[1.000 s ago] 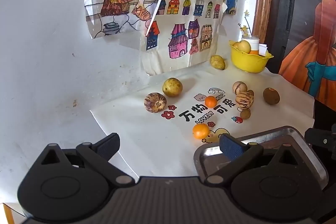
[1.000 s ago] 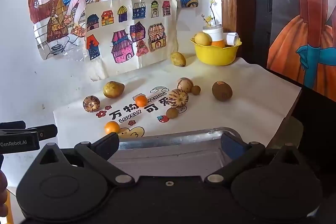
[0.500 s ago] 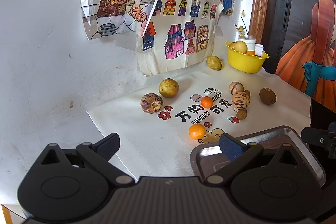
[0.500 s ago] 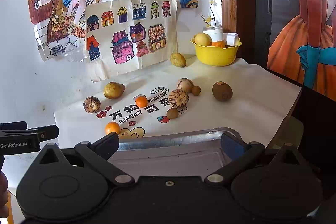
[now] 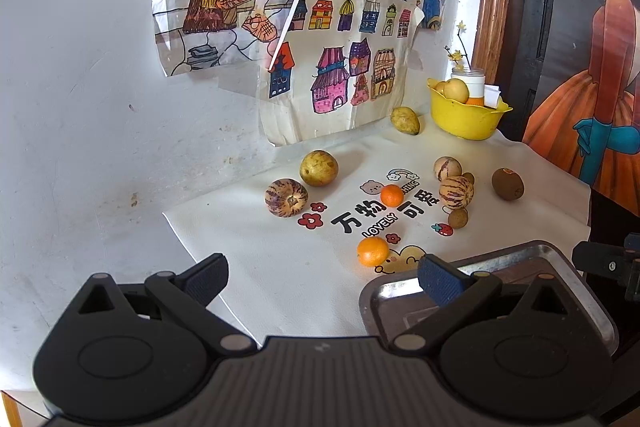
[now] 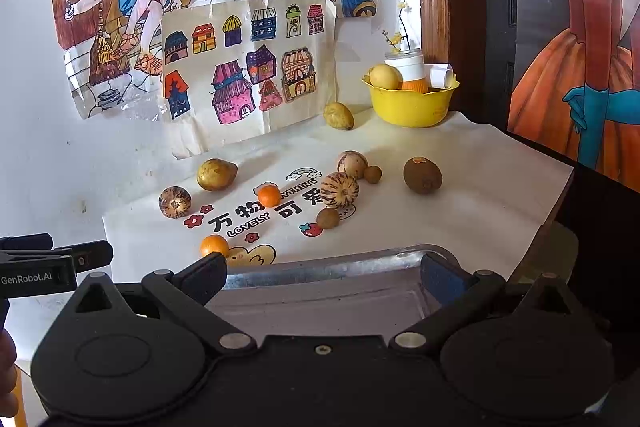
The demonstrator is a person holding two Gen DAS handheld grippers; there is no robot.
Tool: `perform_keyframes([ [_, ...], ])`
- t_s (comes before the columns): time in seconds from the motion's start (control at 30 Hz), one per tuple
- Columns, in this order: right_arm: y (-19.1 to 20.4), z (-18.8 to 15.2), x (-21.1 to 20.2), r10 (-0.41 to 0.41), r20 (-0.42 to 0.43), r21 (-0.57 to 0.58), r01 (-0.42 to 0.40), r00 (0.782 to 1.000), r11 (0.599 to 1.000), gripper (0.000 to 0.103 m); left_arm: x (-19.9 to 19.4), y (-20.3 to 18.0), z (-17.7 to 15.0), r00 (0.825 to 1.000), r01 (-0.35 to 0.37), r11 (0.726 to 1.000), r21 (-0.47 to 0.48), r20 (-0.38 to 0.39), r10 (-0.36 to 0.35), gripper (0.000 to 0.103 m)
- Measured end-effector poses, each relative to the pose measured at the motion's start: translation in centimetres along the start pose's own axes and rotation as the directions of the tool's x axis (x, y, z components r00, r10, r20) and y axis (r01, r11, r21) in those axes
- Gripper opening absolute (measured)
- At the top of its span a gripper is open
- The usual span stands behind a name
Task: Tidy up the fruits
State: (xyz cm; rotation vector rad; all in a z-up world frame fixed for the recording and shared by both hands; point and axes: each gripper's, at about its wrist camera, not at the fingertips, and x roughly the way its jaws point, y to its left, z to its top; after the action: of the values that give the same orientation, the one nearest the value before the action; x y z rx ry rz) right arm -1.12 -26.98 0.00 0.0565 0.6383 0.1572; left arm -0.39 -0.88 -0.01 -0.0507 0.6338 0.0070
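Both grippers hang low at the near edge of the table with nothing between their fingers. Left gripper (image 5: pixel 322 273) has its two blue-padded fingers spread wide apart; its right finger sits over the corner of a metal tray (image 5: pixel 560 255), its left one over the white cloth (image 5: pixel 260 267). Right gripper (image 6: pixel 322 273) is likewise spread wide and empty, hovering directly above the tray, whose far rim shows between its fingers. The tray holds no fruit.

Just beyond the tray's rim lies a small orange (image 6: pixel 214 245), beside a yellow cartoon print on the cloth. A second small orange (image 6: pixel 269 195) rests farther back in the middle of the printed lettering. Right of it sits a striped melon-like fruit (image 6: pixel 339 190), with a small brown fruit (image 6: pixel 328 218) just in front of it. Behind the striped one is a paler striped fruit (image 6: pixel 352 163), and a little brown ball (image 6: pixel 373 174) touches or nearly touches its right side. A brown kiwi (image 6: pixel 422 175) lies apart to the right.

On the left side of the cloth, a dark striped fruit (image 6: pixel 175 201) sits near a yellow-green pear-shaped fruit (image 6: pixel 216 174). Farther back, close to the wall, another yellow-green fruit (image 6: pixel 338 115) lies just beside a yellow bowl (image 6: pixel 408 107), which holds a yellow fruit (image 6: pixel 385 76) and a white-and-orange container. Children's drawings (image 6: pixel 240 67) hang on the wall behind.
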Motion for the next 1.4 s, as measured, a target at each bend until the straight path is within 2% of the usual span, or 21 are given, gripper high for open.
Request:
perform_keyframes([
  [1.4, 0.48, 0.48, 0.12, 0.007, 0.005, 0.007, -0.007, 1.000, 1.000, 0.103, 0.11, -0.24, -0.06, 1.000, 0.006, 1.000, 0.000, -0.005, -0.006, 0.103],
])
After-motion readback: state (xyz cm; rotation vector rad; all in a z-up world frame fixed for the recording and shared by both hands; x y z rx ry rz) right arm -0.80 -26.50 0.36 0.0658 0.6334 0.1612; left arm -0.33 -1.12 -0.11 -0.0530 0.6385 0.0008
